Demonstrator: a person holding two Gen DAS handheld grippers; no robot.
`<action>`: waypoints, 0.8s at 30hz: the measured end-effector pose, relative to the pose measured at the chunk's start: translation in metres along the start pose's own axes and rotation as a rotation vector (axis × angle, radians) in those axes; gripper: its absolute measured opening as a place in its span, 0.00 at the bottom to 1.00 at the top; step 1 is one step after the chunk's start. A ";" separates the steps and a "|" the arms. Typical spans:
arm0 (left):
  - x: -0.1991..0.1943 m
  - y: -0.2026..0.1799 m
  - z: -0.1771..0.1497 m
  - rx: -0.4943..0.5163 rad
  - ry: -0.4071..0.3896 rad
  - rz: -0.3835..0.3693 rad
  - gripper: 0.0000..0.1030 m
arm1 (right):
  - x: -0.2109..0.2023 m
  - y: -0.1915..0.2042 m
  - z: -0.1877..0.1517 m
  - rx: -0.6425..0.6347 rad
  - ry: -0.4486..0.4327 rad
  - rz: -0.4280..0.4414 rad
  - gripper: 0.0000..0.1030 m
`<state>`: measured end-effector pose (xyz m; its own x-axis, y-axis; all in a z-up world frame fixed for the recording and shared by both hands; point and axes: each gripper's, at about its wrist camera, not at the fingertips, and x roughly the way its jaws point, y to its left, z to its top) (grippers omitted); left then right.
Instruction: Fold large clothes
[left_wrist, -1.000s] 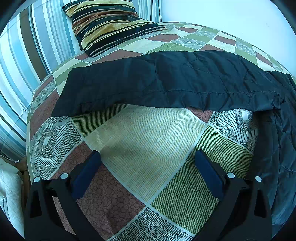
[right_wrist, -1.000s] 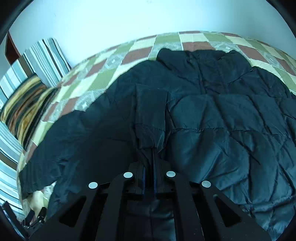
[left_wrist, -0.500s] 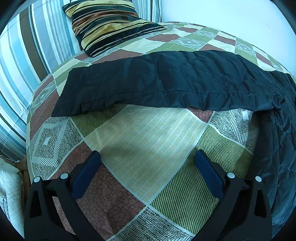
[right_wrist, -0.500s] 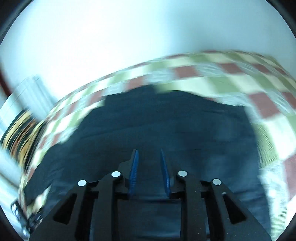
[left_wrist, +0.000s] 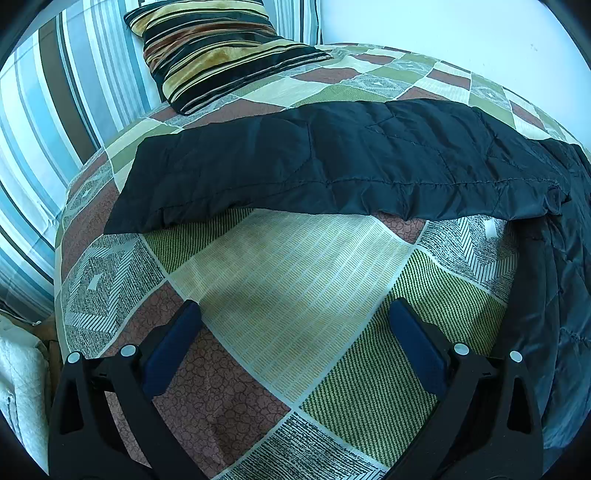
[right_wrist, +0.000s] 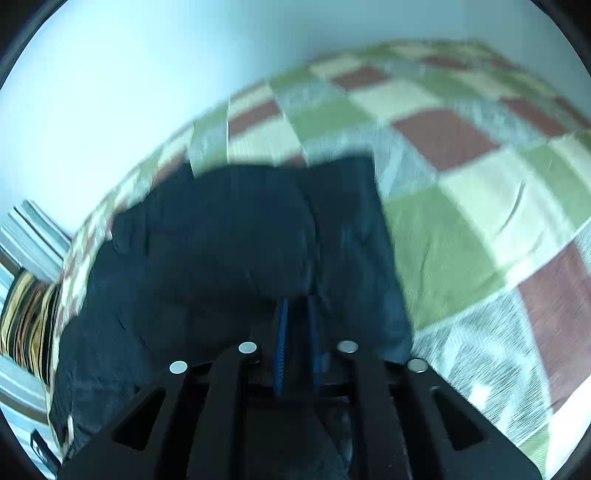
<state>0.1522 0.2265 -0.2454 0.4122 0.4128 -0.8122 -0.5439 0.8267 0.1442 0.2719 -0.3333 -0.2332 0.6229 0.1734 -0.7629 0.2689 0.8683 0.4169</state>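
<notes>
We see a dark quilted jacket (left_wrist: 332, 162) spread across a bed covered by a patchwork bedspread (left_wrist: 288, 280) of green, cream, brown and grey squares. In the left wrist view one long part of the jacket, likely a sleeve, stretches from side to side across the far half of the bed, and more of the garment runs down the right edge of the view. A striped pillow (left_wrist: 218, 48) leans at the head of the bed, beyond the jacket and apart from it, against a striped blue and white backing (left_wrist: 55, 122).

Our left gripper (left_wrist: 295, 347) hovers over bare bedspread with its two blue-padded fingers (left_wrist: 173, 347) spread wide and nothing between them. The jacket's near hem lies well ahead of the fingertips, not touching them; the part on the right lies just beside the right finger.

The right wrist view is blurred. There our right gripper (right_wrist: 297, 314) points over the jacket (right_wrist: 229, 251), which fills the left and middle of that view, with bare bedspread (right_wrist: 480, 206) on the right. Its blue pads (right_wrist: 282, 343) stand close together with a narrow dark gap between them. We cannot tell through the blur whether any fabric sits in that gap, though the jacket lies directly under and ahead of the fingertips.
</notes>
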 end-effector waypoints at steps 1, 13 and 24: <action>0.000 0.000 0.000 0.002 0.000 0.002 0.98 | -0.002 -0.001 0.007 0.000 -0.018 -0.007 0.13; 0.000 0.000 0.000 0.002 -0.002 0.003 0.98 | 0.055 -0.018 0.025 0.012 0.050 -0.082 0.13; 0.000 0.001 0.000 -0.003 0.002 -0.004 0.98 | -0.030 -0.019 -0.025 -0.027 -0.048 -0.115 0.38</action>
<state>0.1518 0.2273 -0.2451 0.4135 0.4085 -0.8137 -0.5445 0.8272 0.1386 0.2298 -0.3436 -0.2301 0.6236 0.0502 -0.7801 0.3208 0.8936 0.3139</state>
